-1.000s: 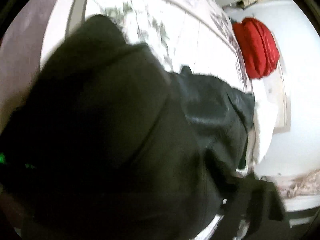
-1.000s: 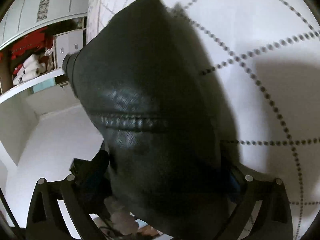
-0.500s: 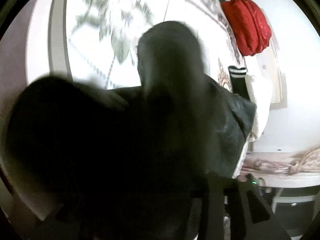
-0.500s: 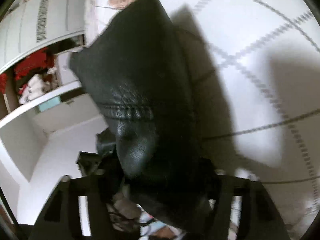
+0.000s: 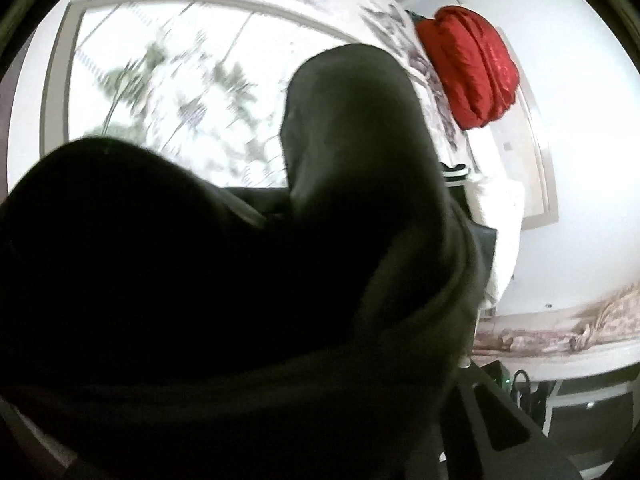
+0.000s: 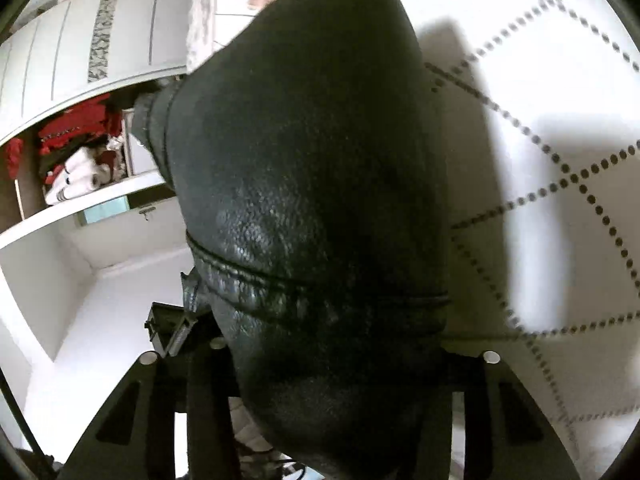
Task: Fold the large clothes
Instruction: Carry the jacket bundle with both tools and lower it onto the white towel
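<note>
A black leather jacket [image 5: 248,300] fills most of the left wrist view, draped over my left gripper, whose fingertips are hidden under it. Only part of the gripper's frame [image 5: 492,432] shows at the lower right. In the right wrist view the same jacket [image 6: 312,208] bulges up between my right gripper's fingers [image 6: 200,400], which are closed on the leather. A stitched seam [image 6: 280,284] crosses the held fold. The jacket hangs above a white quilted bedspread [image 6: 560,160].
A white floral bedspread [image 5: 168,72] lies beyond the jacket. A red padded garment [image 5: 476,68] sits at the bed's far edge. A white wardrobe [image 6: 80,40] with an open shelf of red and white clothes [image 6: 76,152] stands to the left.
The jacket has lifted and bunched higher in front of the left camera. The right gripper has carried its fold nearer to the bedspread, and the leather now fills more of the view.
</note>
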Demonstrator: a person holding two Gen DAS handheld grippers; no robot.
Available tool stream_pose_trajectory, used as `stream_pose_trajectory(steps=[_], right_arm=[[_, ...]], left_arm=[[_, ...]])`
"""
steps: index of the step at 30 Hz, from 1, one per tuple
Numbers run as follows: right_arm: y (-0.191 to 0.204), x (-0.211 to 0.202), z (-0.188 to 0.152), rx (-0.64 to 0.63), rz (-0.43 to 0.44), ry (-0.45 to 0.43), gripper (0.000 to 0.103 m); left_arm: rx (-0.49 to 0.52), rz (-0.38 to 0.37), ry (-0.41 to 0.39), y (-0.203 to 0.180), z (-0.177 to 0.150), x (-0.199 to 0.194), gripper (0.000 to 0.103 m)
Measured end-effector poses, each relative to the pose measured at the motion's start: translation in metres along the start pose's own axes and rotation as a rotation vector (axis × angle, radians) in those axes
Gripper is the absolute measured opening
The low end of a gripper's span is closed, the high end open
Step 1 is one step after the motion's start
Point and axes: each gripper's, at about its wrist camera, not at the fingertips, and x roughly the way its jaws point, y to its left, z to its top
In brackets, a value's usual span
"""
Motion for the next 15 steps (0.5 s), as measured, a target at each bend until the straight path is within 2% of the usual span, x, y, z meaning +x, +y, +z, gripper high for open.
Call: stream_pose_trajectory(steps=[6, 9, 11, 15], right_arm=[[0.027, -0.041, -0.01, -0.05, 0.054, -0.017, 0.043], [0.037, -0.071, -0.018, -0.07, 0.074, -0.024, 0.042], [0.042, -0.105, -0.025, -0.082, 0.085, -0.032, 0.042], [0.086, -0.148, -0.008, -0.084, 0.115, -0.062, 0.042]], left_arm=[[0.046, -0.015, -0.008, -0.04, 0.008, -0.024, 0.014], [0.074, -0.013, -0.009, -0.069, 0.005, -0.028, 0.014], [0.095, -0.006, -0.007, -0.093, 0.012, -0.026, 0.014], [0.132, -0.012, 0.001, -0.129, 0.02, -0.031, 0.014]])
